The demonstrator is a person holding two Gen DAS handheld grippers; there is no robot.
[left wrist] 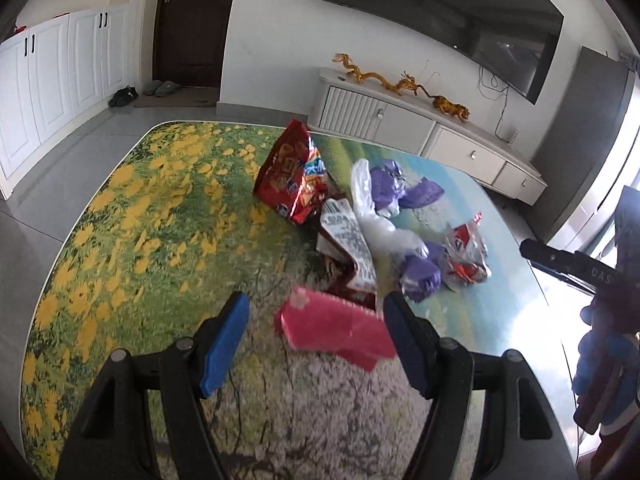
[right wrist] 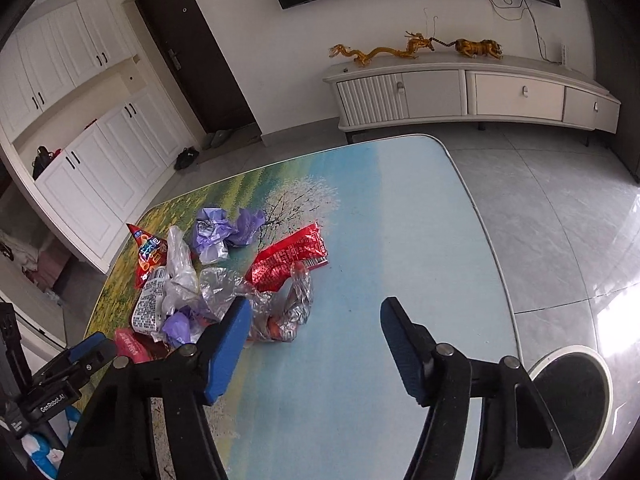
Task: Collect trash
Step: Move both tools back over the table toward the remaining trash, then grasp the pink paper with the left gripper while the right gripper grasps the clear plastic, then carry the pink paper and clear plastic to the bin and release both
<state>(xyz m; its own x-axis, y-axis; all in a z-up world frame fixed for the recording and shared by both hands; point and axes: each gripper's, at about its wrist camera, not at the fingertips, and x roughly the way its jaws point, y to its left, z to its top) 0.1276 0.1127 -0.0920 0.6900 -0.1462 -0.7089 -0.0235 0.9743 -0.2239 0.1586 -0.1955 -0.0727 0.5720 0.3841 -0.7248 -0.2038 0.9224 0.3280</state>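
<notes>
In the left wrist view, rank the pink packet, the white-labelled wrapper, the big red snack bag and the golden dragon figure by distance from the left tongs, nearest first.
1. pink packet: between the left tongs, toward the right finger.
2. white-labelled wrapper: just beyond, mid-table.
3. big red snack bag: farther back on the table.
4. golden dragon figure: on the cabinet by the wall.

A table [right wrist: 400, 208] is standing in the near middle of the room, with a heap of wrappers [right wrist: 224, 280] lying on its left half and its right half lying bare. A snack bag [left wrist: 292, 176] is sitting at the heap's far left edge, and a flat packet [left wrist: 336, 326] is lying at its near edge. A low cabinet [right wrist: 472, 96] is standing against the far wall, with two figurines [right wrist: 416, 48] resting on it. Cupboards [right wrist: 100, 152] are lining the left wall. A round bin [right wrist: 576, 396] is sitting on the floor to the table's near right.
</notes>
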